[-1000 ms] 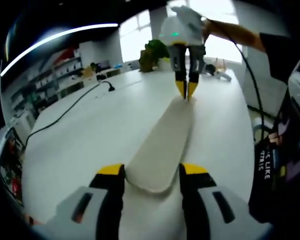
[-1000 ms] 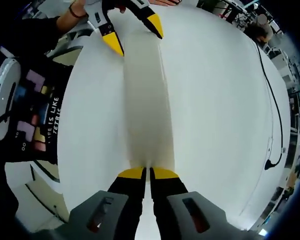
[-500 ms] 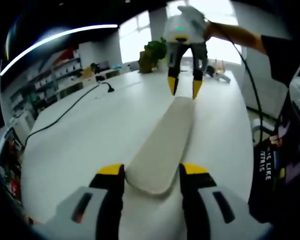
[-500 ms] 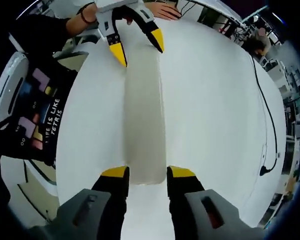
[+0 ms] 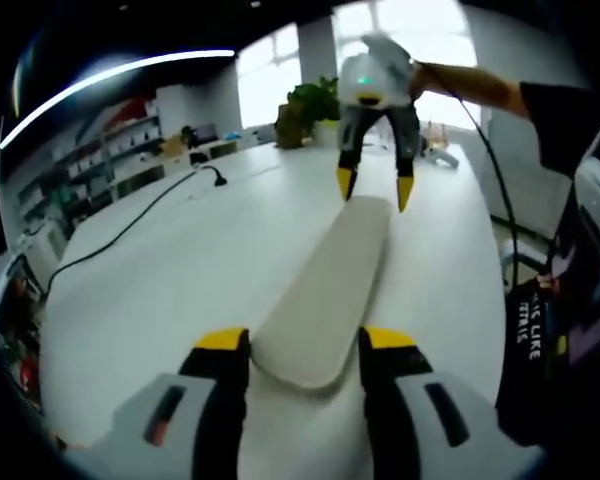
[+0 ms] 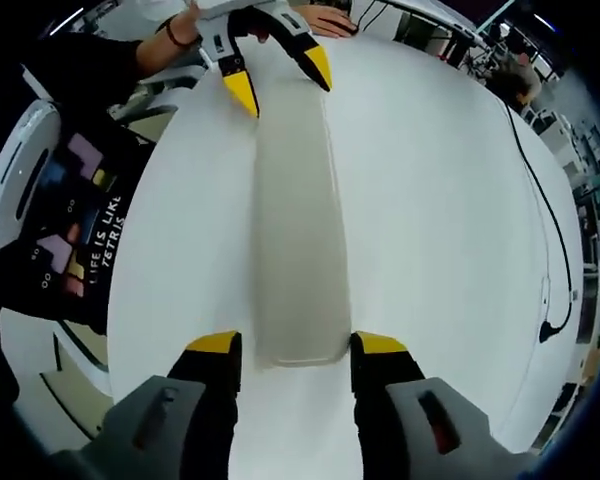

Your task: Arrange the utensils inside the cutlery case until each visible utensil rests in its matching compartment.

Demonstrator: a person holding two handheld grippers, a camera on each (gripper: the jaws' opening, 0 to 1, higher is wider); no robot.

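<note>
A long, flat, grey-beige cutlery case (image 5: 330, 280) with rounded ends lies on the white table (image 5: 190, 270). My left gripper (image 5: 302, 345) is open, its yellow-tipped jaws standing either side of the case's near end. At the far end of the case my right gripper (image 5: 375, 190) hovers open, with its tips just outside the case's corners. In the right gripper view the same case (image 6: 295, 210) runs away from my open right gripper (image 6: 297, 348), whose jaws flank its end, up to the left gripper (image 6: 280, 82).
A black cable (image 5: 130, 225) trails across the table's left part. A potted plant (image 5: 305, 105) and a small white device (image 5: 435, 150) stand at the far end. A person in a black printed shirt (image 6: 80, 240) stands along the table's edge.
My right gripper was shut on the case's end and has opened wide, its tips now apart beside the case. The left gripper and the case have stayed put.
</note>
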